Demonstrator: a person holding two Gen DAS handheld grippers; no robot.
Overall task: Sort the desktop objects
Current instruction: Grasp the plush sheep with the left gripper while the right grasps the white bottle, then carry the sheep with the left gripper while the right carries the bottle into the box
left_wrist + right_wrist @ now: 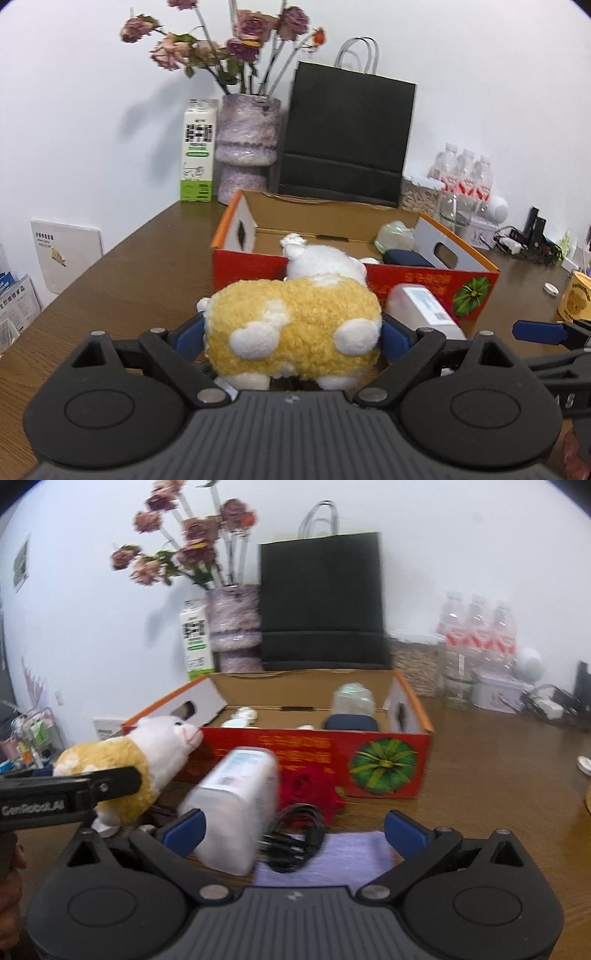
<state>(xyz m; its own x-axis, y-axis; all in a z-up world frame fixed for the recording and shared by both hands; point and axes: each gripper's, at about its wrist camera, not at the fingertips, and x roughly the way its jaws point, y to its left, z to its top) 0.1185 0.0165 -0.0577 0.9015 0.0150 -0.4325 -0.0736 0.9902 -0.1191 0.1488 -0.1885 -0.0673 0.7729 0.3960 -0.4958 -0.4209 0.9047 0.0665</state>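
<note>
A yellow and white plush sheep (295, 332) sits between the blue pads of my left gripper (291, 338), which press on its two sides just in front of the red cardboard box (251, 266). In the right wrist view the sheep (122, 760) is at the left, its nose at the box's front wall (314, 753), with a left finger (110, 781) across it. My right gripper (295, 830) is open. A translucent white bottle (236, 805) lies by its left pad. A black cable (295, 834), a red rose (310, 790) and a purple cloth (332, 856) lie between its fingers.
The box holds a pale green item (395, 234), a dark blue item (404, 258) and small white things. Behind it stand a vase of dried roses (245, 147), a milk carton (197, 151), a black paper bag (347, 136) and water bottles (465, 177). A yellow mug (576, 302) is at the right.
</note>
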